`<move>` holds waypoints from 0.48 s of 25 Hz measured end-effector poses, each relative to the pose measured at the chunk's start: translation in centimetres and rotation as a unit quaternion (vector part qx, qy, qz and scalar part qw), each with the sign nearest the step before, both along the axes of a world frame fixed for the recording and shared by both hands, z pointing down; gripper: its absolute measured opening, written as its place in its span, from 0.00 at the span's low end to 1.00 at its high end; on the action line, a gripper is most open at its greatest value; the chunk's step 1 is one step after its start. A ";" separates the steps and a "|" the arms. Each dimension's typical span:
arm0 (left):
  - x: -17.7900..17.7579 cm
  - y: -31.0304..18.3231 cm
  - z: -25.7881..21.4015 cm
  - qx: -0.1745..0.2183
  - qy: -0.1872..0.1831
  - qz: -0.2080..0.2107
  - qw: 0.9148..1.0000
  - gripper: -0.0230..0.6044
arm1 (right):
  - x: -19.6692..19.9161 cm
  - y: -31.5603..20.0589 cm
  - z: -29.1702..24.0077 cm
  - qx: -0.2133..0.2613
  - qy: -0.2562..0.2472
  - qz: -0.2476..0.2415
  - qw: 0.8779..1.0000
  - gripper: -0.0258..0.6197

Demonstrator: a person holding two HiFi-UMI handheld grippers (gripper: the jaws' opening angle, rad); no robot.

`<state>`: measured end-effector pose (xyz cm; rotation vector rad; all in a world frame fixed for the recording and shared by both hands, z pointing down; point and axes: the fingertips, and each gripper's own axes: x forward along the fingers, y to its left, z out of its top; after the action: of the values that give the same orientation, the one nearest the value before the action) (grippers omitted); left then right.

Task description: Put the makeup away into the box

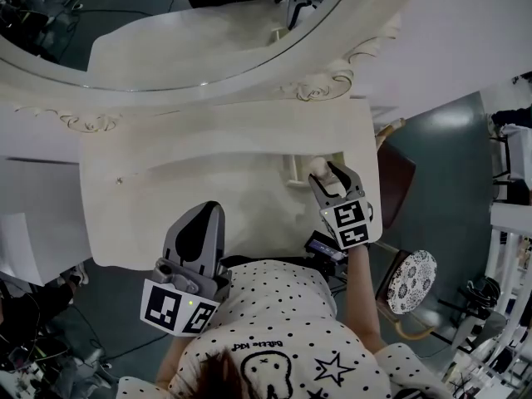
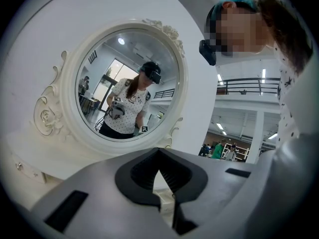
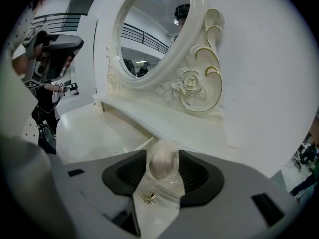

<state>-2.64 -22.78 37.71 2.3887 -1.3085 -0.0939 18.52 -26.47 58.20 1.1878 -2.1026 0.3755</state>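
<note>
On the head view, the pale egg-shaped makeup piece (image 1: pixel 318 167) sits at the table's (image 1: pixel 166 181) right rear, at the tips of my right gripper (image 1: pixel 331 178). My left gripper (image 1: pixel 204 223) hangs over the front edge, and its own view shows its jaws closed tip to tip on nothing. In the right gripper view the piece stands between wide-spread jaws, its long axis along them and its rounded end pointing away, and the pads don't seem to press it.
</note>
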 end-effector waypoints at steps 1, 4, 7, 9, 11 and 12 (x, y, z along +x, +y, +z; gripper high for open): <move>0.0 0.0 0.0 0.000 0.000 0.000 1.000 0.03 | 0.0 0.0 0.0 -0.001 0.001 0.000 1.000 0.35; 0.0 0.1 0.0 0.000 0.001 -0.001 1.000 0.03 | 0.0 0.1 0.0 -0.004 0.000 0.000 1.000 0.36; -0.2 0.1 0.0 0.000 0.000 -0.002 1.000 0.03 | -0.1 0.0 -0.4 0.002 -0.003 0.002 1.000 0.36; -0.2 0.1 0.0 0.000 0.000 -0.003 1.000 0.03 | -0.1 -0.2 -1.0 0.017 -0.002 0.004 1.000 0.36; -0.2 0.1 -0.1 0.001 0.001 -0.002 1.000 0.03 | -0.3 -0.3 -1.7 0.030 -0.003 0.006 1.000 0.36; -0.2 0.1 -0.1 0.002 0.001 -0.001 1.000 0.03 | -0.4 -0.4 -2.0 0.034 -0.005 0.008 0.999 0.36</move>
<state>-2.79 -22.64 37.56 2.3888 -1.3114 -0.1004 18.14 -26.85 56.21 1.2446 -2.1309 0.3187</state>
